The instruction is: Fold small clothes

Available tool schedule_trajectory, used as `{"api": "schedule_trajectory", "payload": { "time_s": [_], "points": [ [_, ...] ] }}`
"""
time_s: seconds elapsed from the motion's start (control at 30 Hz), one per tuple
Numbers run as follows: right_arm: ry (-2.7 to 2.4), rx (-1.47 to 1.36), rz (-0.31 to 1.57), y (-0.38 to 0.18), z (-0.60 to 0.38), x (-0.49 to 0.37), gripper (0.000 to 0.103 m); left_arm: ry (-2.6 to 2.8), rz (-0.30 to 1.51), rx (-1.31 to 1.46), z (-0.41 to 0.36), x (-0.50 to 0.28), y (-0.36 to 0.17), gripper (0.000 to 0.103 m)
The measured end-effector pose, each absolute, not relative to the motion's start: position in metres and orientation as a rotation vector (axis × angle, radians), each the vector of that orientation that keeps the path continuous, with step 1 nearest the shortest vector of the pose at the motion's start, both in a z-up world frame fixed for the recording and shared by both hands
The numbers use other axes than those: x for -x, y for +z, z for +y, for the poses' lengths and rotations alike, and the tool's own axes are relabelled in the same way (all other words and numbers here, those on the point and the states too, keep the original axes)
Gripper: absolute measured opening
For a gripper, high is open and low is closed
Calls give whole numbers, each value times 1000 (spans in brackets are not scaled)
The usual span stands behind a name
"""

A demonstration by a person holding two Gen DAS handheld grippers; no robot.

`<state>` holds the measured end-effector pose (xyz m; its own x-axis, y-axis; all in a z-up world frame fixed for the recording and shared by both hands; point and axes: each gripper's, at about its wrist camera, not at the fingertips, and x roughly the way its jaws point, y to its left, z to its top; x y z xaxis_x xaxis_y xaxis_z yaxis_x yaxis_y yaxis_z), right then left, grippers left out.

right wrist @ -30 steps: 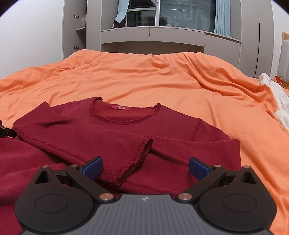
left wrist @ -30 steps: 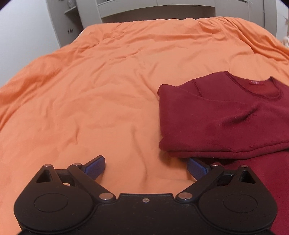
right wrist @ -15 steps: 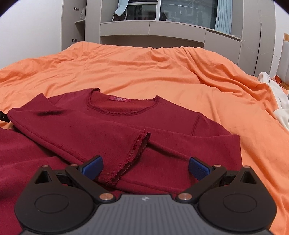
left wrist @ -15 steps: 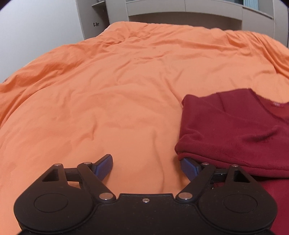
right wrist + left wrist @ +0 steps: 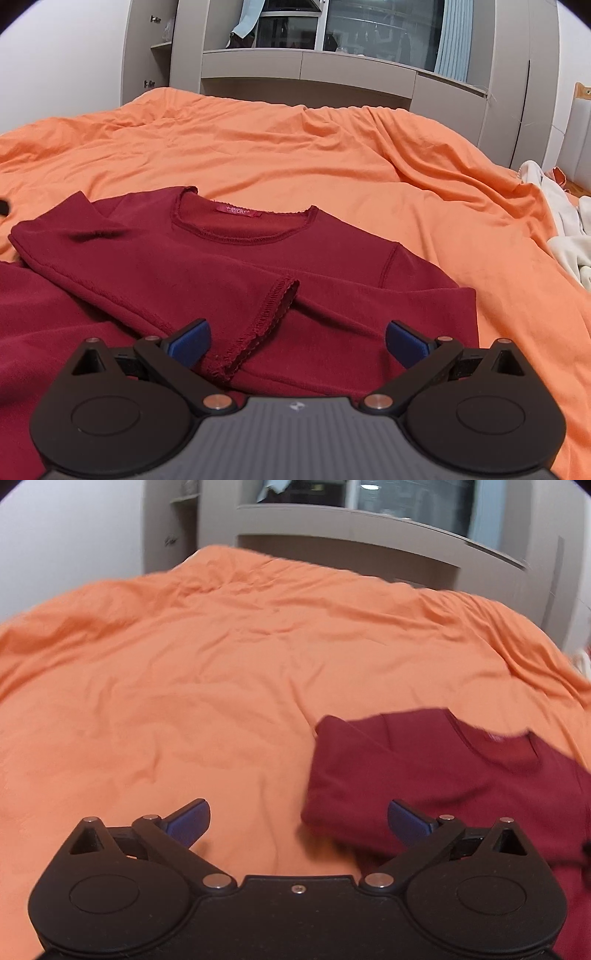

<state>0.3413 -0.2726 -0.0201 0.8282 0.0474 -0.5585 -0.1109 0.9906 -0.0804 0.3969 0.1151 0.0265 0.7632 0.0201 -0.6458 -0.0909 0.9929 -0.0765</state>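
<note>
dark red long-sleeved cloth top (image 5: 229, 266): soft matt knit, faintly fuzzy; stitched scalloped trim at cuff and neckline; woven pink label inside the neckline.
orange cloth bed cover (image 5: 295, 155): smooth matt cotton-like fabric, creased all round the top.
left tool (image 5: 298, 818): matt black plastic body, dull blue pads, small shiny metal pins.
right tool (image 5: 298, 338): the same, with a ribbed grey plastic plate.
grey wall cabinet (image 5: 306, 70): smooth satin panels behind the bed, glossy glass above.
</note>
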Motion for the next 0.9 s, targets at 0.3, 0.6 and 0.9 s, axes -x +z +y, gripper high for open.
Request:
{"api": "schedule_trajectory", "payload": {
  "time_s": [0.3,0.6,0.9],
  "points": [
    [83,109,596,-21,-273,-339,103,143,857,158,125,-433,-7,94],
    [73,113,593,-18,-281,-323,103,190,863,73,120,-427,-2,96],
    [68,-35,567,21,-311,-243,103,96,708,137,118,-343,52,102]
  ]
}}
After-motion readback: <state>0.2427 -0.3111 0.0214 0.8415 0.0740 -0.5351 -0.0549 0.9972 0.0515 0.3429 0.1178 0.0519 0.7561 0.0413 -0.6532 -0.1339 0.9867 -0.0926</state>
